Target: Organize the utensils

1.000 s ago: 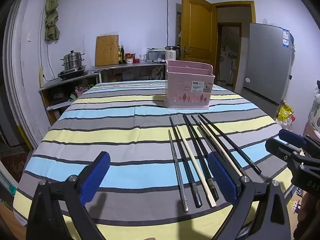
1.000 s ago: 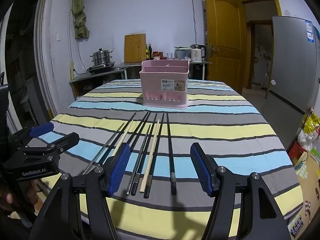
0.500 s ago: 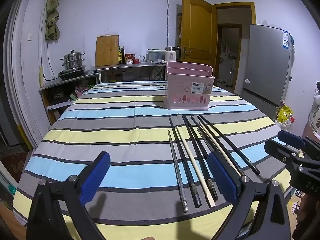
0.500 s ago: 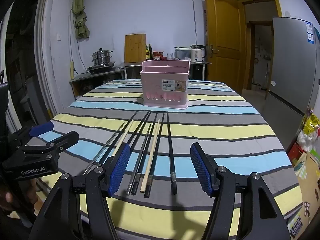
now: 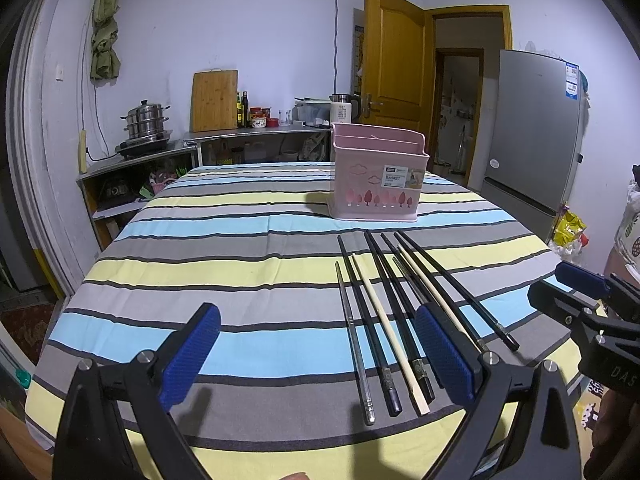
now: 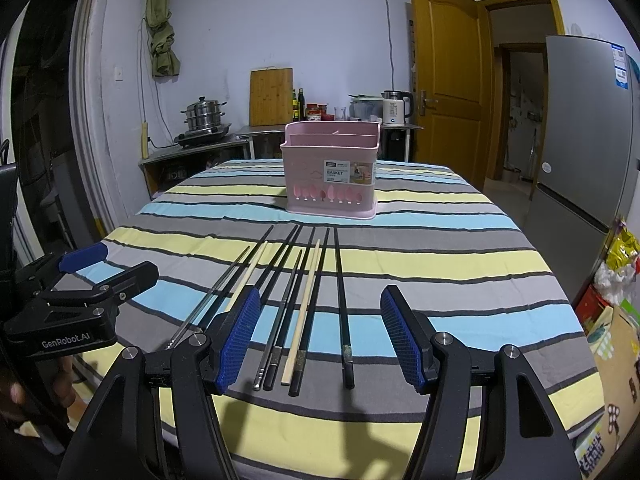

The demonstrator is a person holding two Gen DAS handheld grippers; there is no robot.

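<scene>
The chopsticks (image 6: 298,300) lie side by side on the striped tablecloth (image 5: 240,248), near the front edge of the table, with their thin ends pointing toward the pink basket (image 6: 331,172). Some are black, two are pale wood, and one at the left side looks like metal. The basket stands upright further back, apart from the chopsticks, and from here it seems to hold nothing yet.

The right gripper (image 6: 320,336) hangs just above the near ends of the chopsticks, its jaws wide apart and holding nothing. The left gripper (image 5: 318,354) is beside it, also with jaws wide and holding nothing, more over the bare cloth.

The step in hand is probably the first pick. To do it well, I think it is better to take the single black chopstick (image 6: 342,300) at the right, because it lies a little apart from the others. The jaws should come down on both sides of it, close near the thick end, and not push its neighbours.
</scene>
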